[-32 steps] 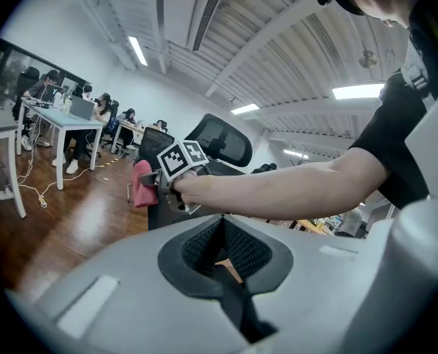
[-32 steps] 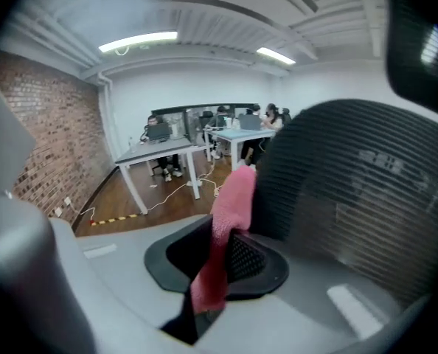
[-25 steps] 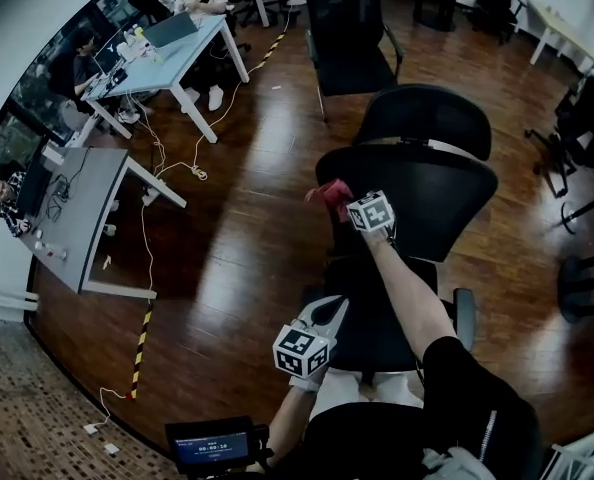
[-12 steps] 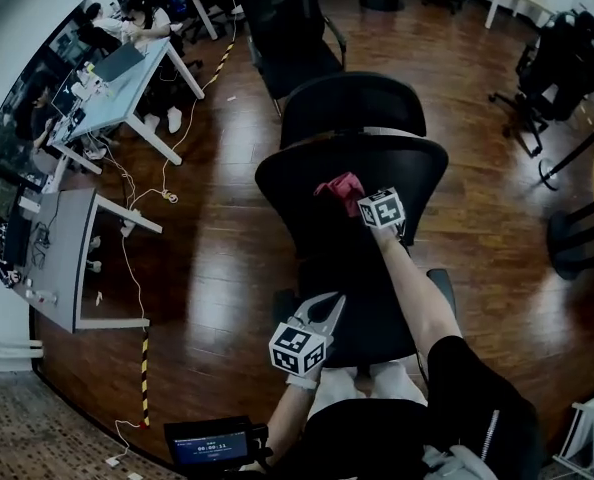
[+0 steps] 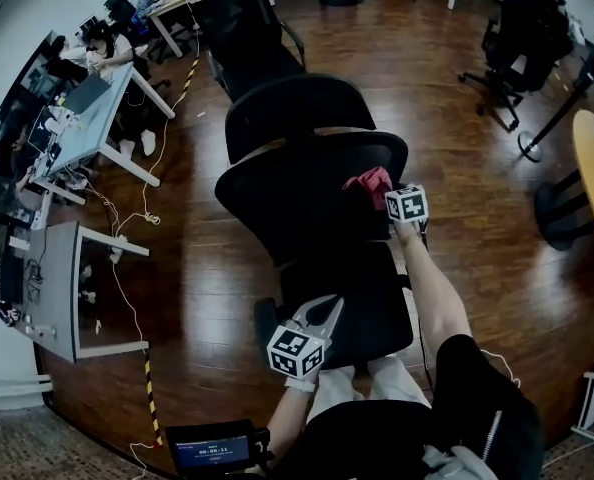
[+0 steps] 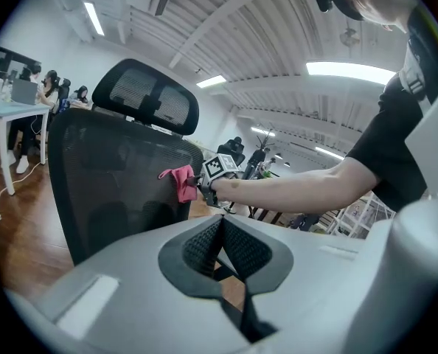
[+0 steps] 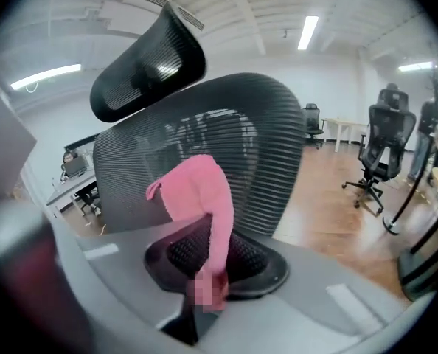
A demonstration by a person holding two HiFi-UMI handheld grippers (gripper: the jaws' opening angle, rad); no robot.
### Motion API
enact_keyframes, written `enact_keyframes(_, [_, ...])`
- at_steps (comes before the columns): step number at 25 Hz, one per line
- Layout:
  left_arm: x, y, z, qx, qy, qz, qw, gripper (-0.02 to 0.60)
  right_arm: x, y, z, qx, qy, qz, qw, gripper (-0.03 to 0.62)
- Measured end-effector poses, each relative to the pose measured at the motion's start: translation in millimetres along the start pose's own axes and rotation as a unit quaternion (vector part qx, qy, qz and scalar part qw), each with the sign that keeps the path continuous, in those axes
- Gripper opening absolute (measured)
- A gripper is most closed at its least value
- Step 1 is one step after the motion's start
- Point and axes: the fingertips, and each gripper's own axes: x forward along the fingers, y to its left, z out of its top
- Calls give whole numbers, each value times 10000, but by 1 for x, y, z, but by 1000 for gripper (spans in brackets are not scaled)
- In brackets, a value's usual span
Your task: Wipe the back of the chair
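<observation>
The pink cloth [image 7: 197, 198] is pinched in the right hand-held gripper [image 7: 204, 275]. Its jaws are closed on the bunched lower end of the cloth, and the rest stands up from them in a folded strip, with a small corner falling to the left. The free end lies at the mesh backrest [image 5: 307, 193] of the black office chair [image 5: 347, 298], near the right upper edge of the backrest. From the left gripper view it seems to touch the mesh, but I cannot say how firmly.

The left hand-held gripper [image 6: 220, 231] has its jaws together with nothing between them. It hangs low, above the near edge of the seat [image 5: 322, 268].

I judge the cloth to be light, soft and limp. It will fold and drag instead of pushing, so it is better to hold it by a thick bunch, as it is held now, and to press its broad side flat on the mesh. The mesh is stretched on a stiff frame, and I expect it to give a little under pressure. A chair of this kind may also turn or roll away, so the free gripper could steady it at the frame.

The chair faces the person, with the seat near and the headrest [image 5: 297, 108] beyond. The backrest stands nearly upright and curves around. Its longer side runs from left to right, so strokes along this direction suit it.
</observation>
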Motion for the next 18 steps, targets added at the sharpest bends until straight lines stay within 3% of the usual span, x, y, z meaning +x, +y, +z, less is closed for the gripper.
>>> enact_keyframes(10, [17,-13,-9,-9,89,-115,9999,-8,-55,-109,-41,815,55,-1169,9898,41])
enact_keyframes(14, [23,-16,-9,5,71,-161,9998,-8,-52,-101,-50,658,72,-1190,9907,41])
enact_keyframes(18, [18,-16,-8,17,30,-150,9999,-8,-26,-55,-51,263,144,-858,9959,41])
